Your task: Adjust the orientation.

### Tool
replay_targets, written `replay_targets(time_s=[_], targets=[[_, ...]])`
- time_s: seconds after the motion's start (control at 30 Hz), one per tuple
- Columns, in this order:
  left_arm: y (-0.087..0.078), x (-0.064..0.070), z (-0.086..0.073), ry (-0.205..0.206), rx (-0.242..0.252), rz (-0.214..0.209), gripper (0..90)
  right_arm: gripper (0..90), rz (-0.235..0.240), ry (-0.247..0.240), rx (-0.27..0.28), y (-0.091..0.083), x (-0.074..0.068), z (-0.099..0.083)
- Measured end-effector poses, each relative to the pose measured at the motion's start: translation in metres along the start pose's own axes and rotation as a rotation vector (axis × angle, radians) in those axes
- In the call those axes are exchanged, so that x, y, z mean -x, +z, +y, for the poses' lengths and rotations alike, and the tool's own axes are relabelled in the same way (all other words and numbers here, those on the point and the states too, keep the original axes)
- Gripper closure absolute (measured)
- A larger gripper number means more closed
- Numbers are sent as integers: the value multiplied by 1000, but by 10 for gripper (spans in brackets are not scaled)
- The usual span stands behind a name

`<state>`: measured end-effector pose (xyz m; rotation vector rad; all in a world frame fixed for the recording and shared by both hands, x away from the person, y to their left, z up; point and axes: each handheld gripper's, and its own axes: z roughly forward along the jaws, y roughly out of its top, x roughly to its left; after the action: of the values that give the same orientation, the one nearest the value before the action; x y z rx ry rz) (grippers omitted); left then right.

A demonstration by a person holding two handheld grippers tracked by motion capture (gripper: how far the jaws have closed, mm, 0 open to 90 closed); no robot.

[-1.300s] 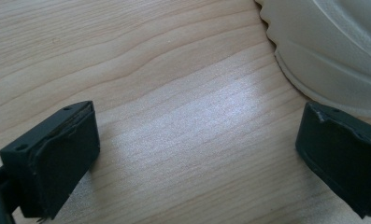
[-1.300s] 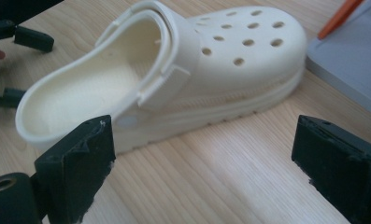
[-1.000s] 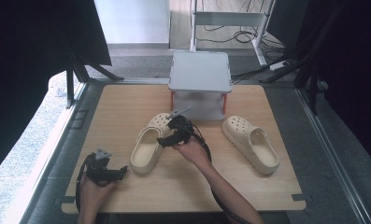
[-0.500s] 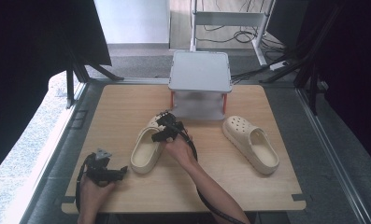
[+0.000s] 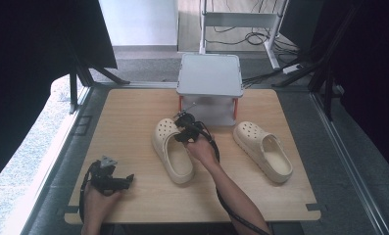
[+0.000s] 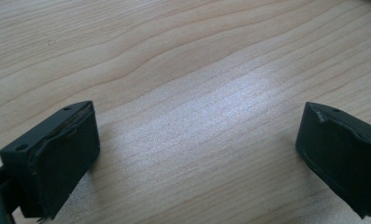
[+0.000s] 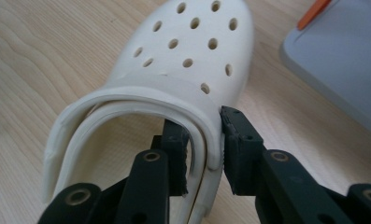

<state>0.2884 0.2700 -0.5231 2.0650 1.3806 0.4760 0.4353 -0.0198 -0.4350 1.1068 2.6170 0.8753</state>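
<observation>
We see the cream perforated foam clog lying near the middle of the pale wooden table, its holed toe pointing toward the grey flat-topped stand with orange legs at the far edge. Our right gripper has its jaws straddling the clog's side wall and folded strap — one jaw inside the shoe, one outside, closed narrowly against the rim. A second, matching cream clog lies well apart to the right. Our left gripper rests at the near left of the table — its jaws spread wide over bare wood, holding nothing.
</observation>
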Motion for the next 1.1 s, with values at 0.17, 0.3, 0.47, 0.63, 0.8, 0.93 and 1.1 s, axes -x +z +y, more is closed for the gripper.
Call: replay_targets(time_s=[0.17, 0.3, 0.47, 0.63, 0.8, 0.93, 1.1], targets=[[0, 0, 0, 0, 0, 0, 0, 756, 47, -37, 37, -19, 7, -5], [0, 0, 0, 4, 0, 0, 0, 755, 42, -93, 46, -32, 1, -10], [0, 0, 0, 2, 1, 1, 0, 755, 104, -151, 59, -51, -9, -25], [0, 0, 0, 3, 1, 0, 0, 756, 190, -199, 77, -71, -22, -46], [0, 0, 0, 1, -5, -3, 0, 755, 228, -264, 86, -84, -36, -66], [0, 0, 0, 0, -5, -3, 0, 756, 238, -303, 81, -84, -40, -83], [0, 0, 0, -1, -3, -3, 0, 753, 222, -323, 63, -74, -39, -97]])
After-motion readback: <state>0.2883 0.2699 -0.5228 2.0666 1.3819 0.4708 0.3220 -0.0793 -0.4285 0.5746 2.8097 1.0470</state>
